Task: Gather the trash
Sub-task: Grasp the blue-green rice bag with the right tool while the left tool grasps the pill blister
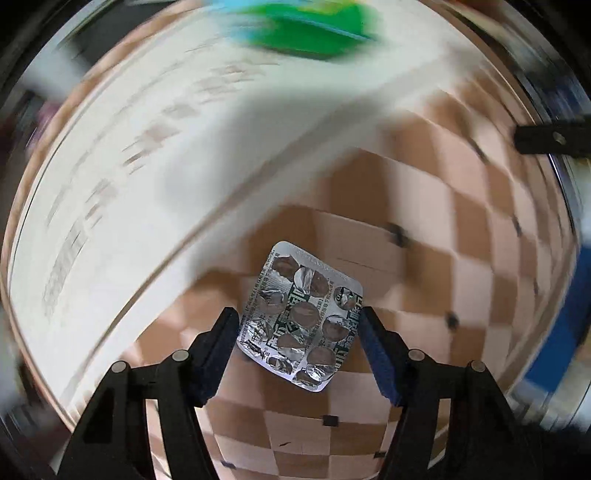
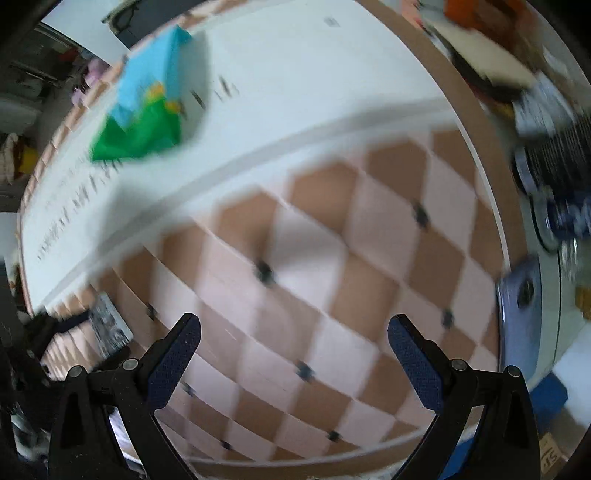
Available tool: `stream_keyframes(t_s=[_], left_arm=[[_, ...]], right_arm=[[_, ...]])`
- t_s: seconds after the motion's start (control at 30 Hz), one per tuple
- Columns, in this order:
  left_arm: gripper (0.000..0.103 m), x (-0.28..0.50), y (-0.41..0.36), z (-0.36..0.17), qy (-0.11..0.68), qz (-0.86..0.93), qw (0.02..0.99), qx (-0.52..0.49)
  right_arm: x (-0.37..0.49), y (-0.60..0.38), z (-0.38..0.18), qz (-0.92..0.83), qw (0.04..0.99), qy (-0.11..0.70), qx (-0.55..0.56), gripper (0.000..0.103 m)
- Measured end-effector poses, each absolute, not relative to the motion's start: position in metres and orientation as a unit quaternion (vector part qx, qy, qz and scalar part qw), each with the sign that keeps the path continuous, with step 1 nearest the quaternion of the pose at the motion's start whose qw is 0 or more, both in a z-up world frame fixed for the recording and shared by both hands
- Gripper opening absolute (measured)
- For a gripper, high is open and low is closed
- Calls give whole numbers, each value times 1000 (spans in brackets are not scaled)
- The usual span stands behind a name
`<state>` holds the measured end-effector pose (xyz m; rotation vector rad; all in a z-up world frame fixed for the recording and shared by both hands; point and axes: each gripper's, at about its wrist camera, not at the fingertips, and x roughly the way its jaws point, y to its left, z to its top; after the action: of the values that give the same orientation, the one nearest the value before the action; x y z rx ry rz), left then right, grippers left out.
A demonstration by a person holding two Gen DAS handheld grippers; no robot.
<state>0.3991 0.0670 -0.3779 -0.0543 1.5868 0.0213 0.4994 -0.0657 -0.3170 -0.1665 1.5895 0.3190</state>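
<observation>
Left tool (image 1: 300,314) has its two blue-padded fingers (image 1: 218,354) pinched on the side edges of a used silver blister pack (image 1: 301,317), every pocket torn through, held up off the bench (image 1: 461,236) with the foil face toward the camera. Under it the bench shows a checkered cover of brown and pale pink squares with small dark marks at some corners. Up and to the left lies a big white sheet (image 1: 129,166) with rows of grey printing, smeared by blur, spread flat over the checks. At the far end of that sheet sits a green and light-blue packet (image 1: 306,29), also blurred.

Over on the right wrist view, the right tool (image 2: 293,325) hangs with its fingers spread wide and nothing between them, above bare checkered squares. The same blister pack (image 2: 109,325) shows at the lower left, in the grip of the dark left tool. The green and blue packet (image 2: 144,107) rests on the white sheet (image 2: 295,92) at the upper left. Past the bench's curved edge on the right, a clutter of blue and dark items (image 2: 554,177), too smeared to name.
</observation>
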Motion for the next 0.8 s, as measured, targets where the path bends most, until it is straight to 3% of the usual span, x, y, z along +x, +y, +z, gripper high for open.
stream_keyframes(t_s=[0.23, 0.47, 0.67, 0.7, 0.73, 0.8], left_arm=[[64, 390, 151, -359, 642, 252, 699, -187], [64, 389, 185, -358, 619, 315, 688, -211], [63, 372, 186, -355, 612, 329, 685, -220], [63, 367, 190, -354, 610, 330, 686, -220], [63, 364, 189, -351, 609, 330, 688, -219], [63, 354, 195, -345, 604, 330, 692, -217]], right_arm=[[572, 28, -289, 161, 739, 654, -24, 103], [609, 115, -310, 183, 729, 655, -80, 103], [586, 132, -357, 162, 691, 688, -151, 102], [583, 133, -360, 162, 690, 688, -153, 100], [580, 133, -362, 164, 693, 684, -156, 84], [570, 130, -361, 164, 699, 678, -160, 79]])
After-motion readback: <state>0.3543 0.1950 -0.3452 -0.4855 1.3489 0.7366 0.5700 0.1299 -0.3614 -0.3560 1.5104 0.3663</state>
